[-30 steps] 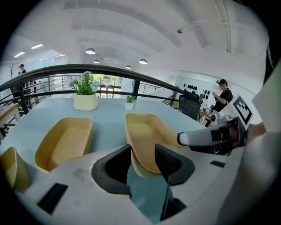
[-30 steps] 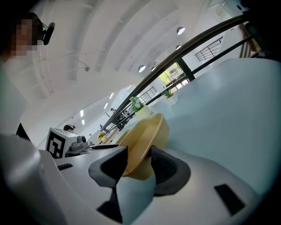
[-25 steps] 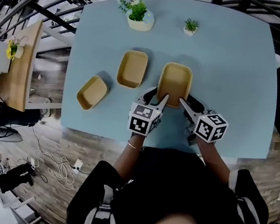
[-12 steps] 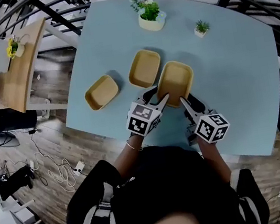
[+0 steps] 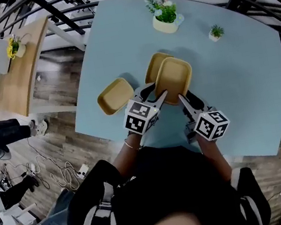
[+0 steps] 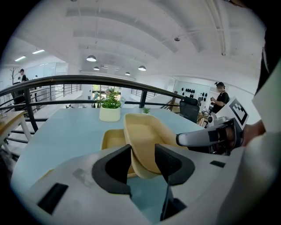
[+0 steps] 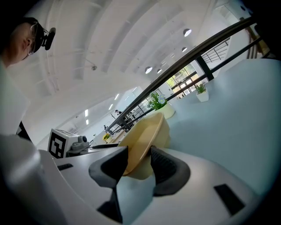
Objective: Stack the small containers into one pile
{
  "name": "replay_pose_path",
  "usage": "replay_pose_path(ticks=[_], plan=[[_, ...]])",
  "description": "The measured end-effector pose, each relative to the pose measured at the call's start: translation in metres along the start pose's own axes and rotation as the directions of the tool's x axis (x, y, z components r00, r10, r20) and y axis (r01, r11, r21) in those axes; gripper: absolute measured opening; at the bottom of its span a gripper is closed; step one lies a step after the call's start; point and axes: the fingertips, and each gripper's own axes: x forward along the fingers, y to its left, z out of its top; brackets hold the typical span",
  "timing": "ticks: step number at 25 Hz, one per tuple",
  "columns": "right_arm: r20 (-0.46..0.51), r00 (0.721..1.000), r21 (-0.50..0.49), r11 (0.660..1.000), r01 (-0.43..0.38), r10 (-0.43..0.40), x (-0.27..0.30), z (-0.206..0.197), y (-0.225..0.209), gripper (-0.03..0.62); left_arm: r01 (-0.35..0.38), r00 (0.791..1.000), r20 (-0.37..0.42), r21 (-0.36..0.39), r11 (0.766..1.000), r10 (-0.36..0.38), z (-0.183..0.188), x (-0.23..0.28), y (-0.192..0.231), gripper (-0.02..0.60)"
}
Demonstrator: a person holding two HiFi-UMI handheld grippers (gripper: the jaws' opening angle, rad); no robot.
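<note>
Now my left gripper (image 5: 157,91) and right gripper (image 5: 185,99) both pinch one yellow container (image 5: 173,77) by its rim, tilted above the middle container (image 5: 152,66); next I should lower it inside.

Light blue table (image 5: 244,97), plain matte top. Large plant pot (image 5: 167,20), pale, with leafy green, stands by the far edge. Small plant pot (image 5: 216,33) stands right of the large pot, slightly nearer, apart from it. Tan container (image 5: 153,66) rests nearer than the large pot, a little left; only part shows. Second tan container (image 5: 115,95) lies further left and nearer still, upright, empty, close to the table's left edge.
</note>
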Motion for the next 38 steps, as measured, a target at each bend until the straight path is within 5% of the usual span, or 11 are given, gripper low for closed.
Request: replay_pose_path(ticks=[13,38], plan=[[0.016,0.999,0.007,0.999,0.045,-0.045,0.047,0.003,0.010,0.169,0.022,1.000,0.006,0.002,1.000,-0.022,0.002,0.001,0.049,0.167],[-0.057,0.995,0.003,0.996,0.084,-0.083,0.073,-0.007,-0.006,0.170,0.015,0.999,-0.037,-0.010,1.000,-0.015,-0.012,0.019,0.071,0.169]])
